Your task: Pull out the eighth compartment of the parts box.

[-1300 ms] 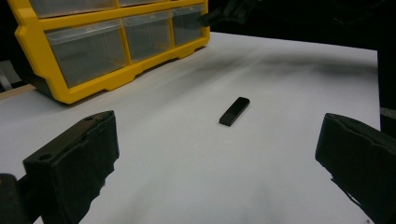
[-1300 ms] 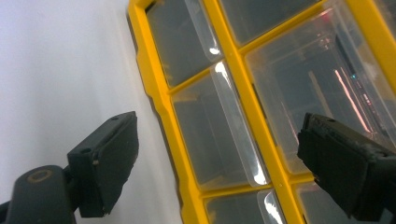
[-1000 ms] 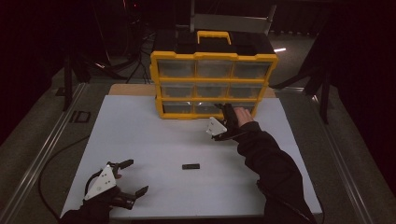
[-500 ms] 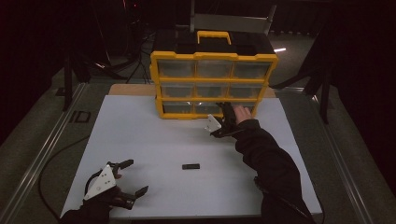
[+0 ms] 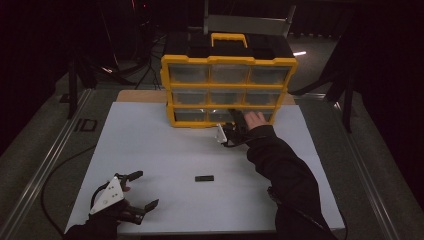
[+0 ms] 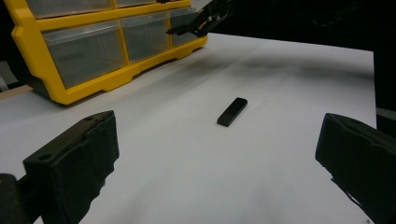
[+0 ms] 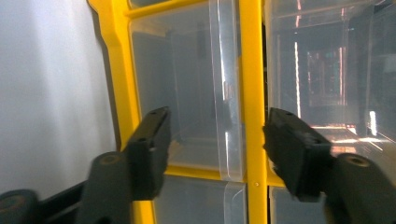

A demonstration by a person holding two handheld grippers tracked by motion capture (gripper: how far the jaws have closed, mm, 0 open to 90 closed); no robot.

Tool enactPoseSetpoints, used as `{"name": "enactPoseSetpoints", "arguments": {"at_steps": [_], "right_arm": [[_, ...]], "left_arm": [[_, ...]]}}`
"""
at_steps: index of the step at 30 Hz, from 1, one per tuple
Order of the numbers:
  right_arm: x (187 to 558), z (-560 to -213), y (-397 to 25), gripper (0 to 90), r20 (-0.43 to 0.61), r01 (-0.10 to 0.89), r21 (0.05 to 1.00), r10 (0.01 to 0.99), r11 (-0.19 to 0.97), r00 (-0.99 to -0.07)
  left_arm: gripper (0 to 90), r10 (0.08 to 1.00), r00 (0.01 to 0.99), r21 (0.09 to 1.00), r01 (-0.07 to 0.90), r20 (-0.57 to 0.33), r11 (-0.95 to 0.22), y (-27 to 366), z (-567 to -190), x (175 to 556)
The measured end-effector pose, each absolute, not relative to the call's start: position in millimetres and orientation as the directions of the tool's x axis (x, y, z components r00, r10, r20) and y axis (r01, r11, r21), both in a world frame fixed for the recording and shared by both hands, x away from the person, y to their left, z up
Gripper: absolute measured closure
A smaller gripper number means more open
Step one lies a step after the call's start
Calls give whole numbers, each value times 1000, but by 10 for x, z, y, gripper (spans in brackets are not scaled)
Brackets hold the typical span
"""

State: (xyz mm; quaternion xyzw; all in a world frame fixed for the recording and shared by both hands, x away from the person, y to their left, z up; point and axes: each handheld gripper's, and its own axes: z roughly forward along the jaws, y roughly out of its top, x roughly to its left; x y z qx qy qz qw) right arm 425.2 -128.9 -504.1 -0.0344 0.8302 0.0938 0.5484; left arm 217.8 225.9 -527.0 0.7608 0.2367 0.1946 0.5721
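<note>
A yellow drawer cabinet with clear drawers stands at the back of the white table. My right gripper is up against its bottom row, near the divider between the middle and right drawers. In the right gripper view the right gripper is open, its jaws on either side of a clear drawer front and a yellow divider, gripping nothing. A small black block lies flat mid-table. My left gripper rests open at the front left; the black block lies ahead of its jaws.
The white table sheet has open room left of the block and in front of the cabinet. A black-sleeved forearm crosses the right half. A cable trails off the left edge. The cabinet fills the left gripper view's upper left.
My right gripper has edged a little forward and left, closer to the cabinet's bottom row. The left gripper and the black block have stayed put.
</note>
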Motion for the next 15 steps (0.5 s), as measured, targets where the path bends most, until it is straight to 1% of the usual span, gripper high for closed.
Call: {"name": "enactPoseSetpoints", "arguments": {"at_steps": [1,6,13,14,15], "right_arm": [[4257,-5050,-1286,438,-919,-153,112,44,982,-391],[4291,-5071,-1262,485,-931,-139,59,4,988,-366],[4326,-5091,-1222,550,-930,-130,18,-31,991,-366],[4334,-5081,-1220,552,-929,-128,-10,-57,992,-367],[4333,-5100,-1210,557,-932,-113,20,-23,993,-361]], "left_arm": [[0,582,812,963,137,25,-233,2259,-5270,2178],[0,581,814,962,137,26,-235,2259,-5270,2177],[0,579,815,962,135,28,-237,2258,-5270,2176],[0,579,815,962,135,29,-237,2258,-5271,2176],[0,579,815,962,135,29,-238,2258,-5271,2176]]}}
